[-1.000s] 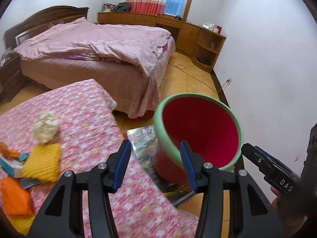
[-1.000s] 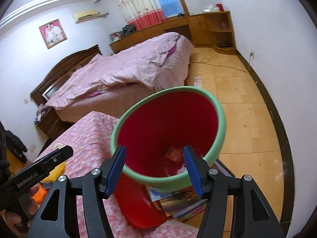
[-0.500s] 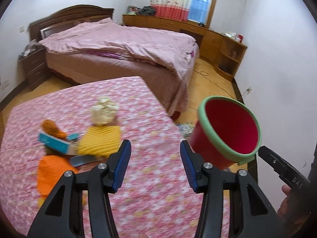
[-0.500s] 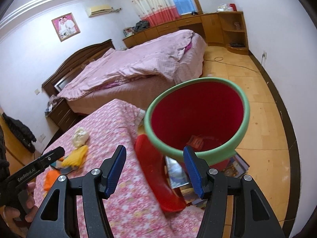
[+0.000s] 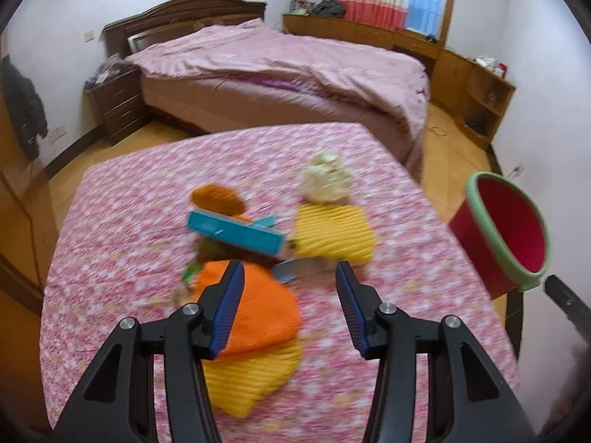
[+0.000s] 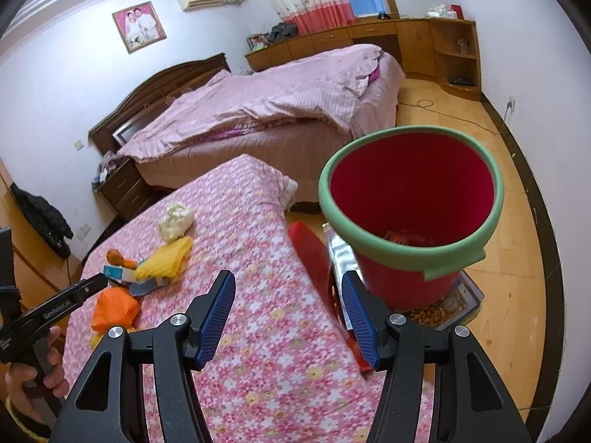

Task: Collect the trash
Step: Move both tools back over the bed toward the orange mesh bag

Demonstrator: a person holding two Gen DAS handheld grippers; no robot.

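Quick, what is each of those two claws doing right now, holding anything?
Left gripper: open, holding nothing, above the orange bag.
Right gripper: open, holding nothing, near the red bucket.

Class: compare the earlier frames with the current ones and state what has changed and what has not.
The left claw has swung from the red bucket to the trash pile, now over the orange wrapper. The right claw shifted slightly towards the table. Both remain open and empty; the trash lies untouched.
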